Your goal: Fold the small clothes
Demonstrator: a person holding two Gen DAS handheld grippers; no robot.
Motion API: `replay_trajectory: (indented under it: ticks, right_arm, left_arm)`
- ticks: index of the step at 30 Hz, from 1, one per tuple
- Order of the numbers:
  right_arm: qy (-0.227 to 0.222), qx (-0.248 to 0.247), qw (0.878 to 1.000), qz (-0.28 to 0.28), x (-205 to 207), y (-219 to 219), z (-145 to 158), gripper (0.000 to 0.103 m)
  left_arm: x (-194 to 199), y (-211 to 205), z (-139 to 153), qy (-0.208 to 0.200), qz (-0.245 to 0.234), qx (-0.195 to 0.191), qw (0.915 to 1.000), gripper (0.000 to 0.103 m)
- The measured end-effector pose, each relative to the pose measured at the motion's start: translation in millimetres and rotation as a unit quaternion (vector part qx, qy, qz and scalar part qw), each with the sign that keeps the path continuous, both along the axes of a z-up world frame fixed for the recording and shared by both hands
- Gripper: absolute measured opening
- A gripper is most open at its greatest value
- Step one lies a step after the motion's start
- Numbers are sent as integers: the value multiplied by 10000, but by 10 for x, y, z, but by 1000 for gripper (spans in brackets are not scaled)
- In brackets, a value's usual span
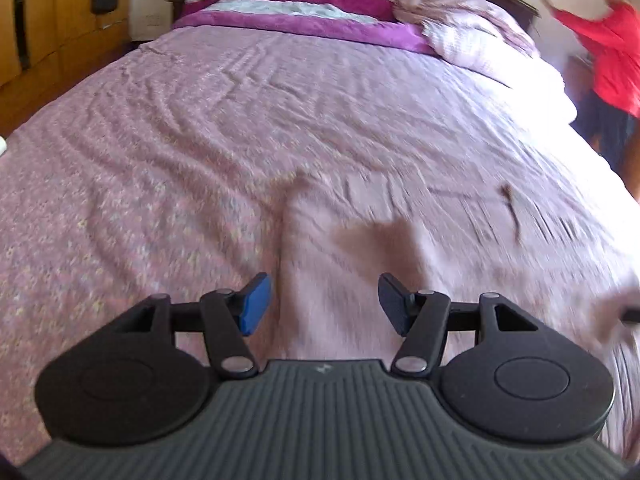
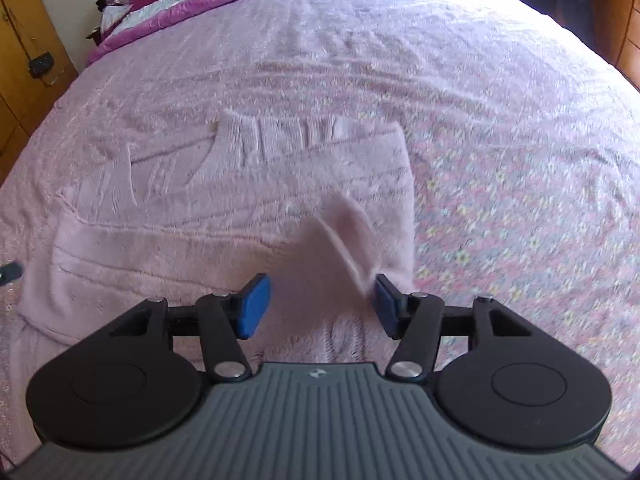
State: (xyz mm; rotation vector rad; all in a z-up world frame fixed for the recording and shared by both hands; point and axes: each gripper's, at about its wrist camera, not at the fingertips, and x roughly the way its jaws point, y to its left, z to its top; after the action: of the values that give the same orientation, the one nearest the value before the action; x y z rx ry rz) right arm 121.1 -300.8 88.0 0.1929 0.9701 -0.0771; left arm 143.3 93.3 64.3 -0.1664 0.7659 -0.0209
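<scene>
Pink garment (image 2: 240,208) lies flat on the bed (image 2: 500,120), long axis crosswise, directly ahead of the right tool (image 2: 318,306), nearer than the left tool (image 1: 324,304); both tools stand apart, gripping nothing.

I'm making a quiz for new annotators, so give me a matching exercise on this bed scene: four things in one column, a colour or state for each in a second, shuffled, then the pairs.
Things
1. pink garment
2. striped blanket
3. right gripper
4. person's top

Colour or state
A. red
B. open, blue pads on the fingers
C. magenta and white, at the head of the bed
D. lying on the bedspread, one corner lifted

Pairs: 1-D, 2-C, 3-B, 4-A
</scene>
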Motion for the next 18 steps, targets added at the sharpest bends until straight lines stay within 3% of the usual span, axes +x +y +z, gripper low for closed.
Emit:
replay_trajectory:
  ticks: [7,12,18]
  right_arm:
    - [-136,233,9996,83,138,-233,138,64]
    - [76,145,9985,528,324,-205,-69,64]
    - [81,-159,9954,938,362,-96,-242,64]
  left_arm:
    - [548,-172,-151,204,109,77,9997,61]
    - [755,-239,-352,375,248,286,9986,61]
    - [743,-310,-416,128,385,674,9969,61]
